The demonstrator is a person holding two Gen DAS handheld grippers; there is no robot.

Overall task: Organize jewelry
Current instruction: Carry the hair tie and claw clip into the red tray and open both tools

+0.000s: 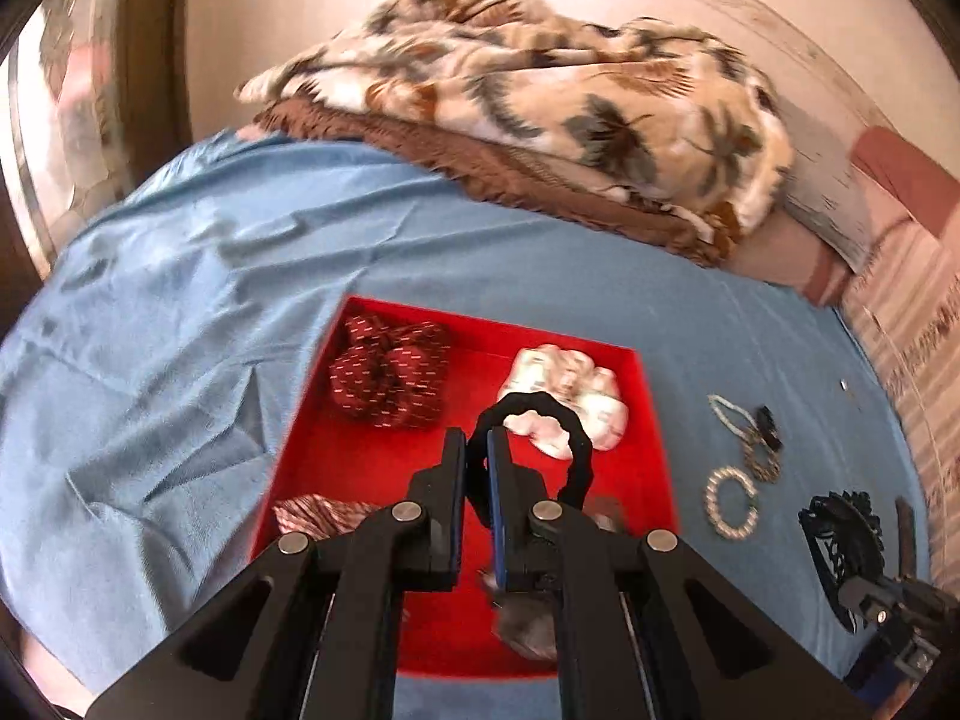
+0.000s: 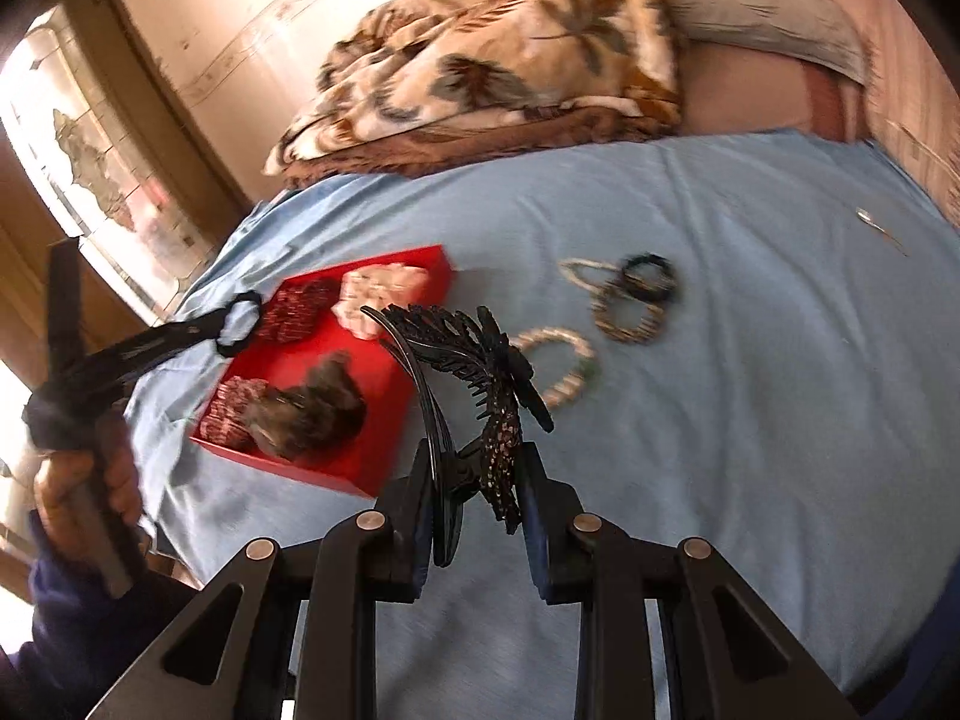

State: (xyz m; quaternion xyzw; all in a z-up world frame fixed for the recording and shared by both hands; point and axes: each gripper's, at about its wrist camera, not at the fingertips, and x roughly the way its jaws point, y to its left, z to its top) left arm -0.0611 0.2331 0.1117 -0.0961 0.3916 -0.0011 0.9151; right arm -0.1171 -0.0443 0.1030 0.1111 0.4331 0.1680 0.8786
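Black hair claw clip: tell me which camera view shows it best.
The right wrist view: the black hair claw clip fills the centre, teeth and curved prongs clear, gripped by the right tool. The left wrist view catches it only at the lower right edge, partly cut off.

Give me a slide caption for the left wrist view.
Left gripper carries a black hair tie over the red tray of scrunchies.
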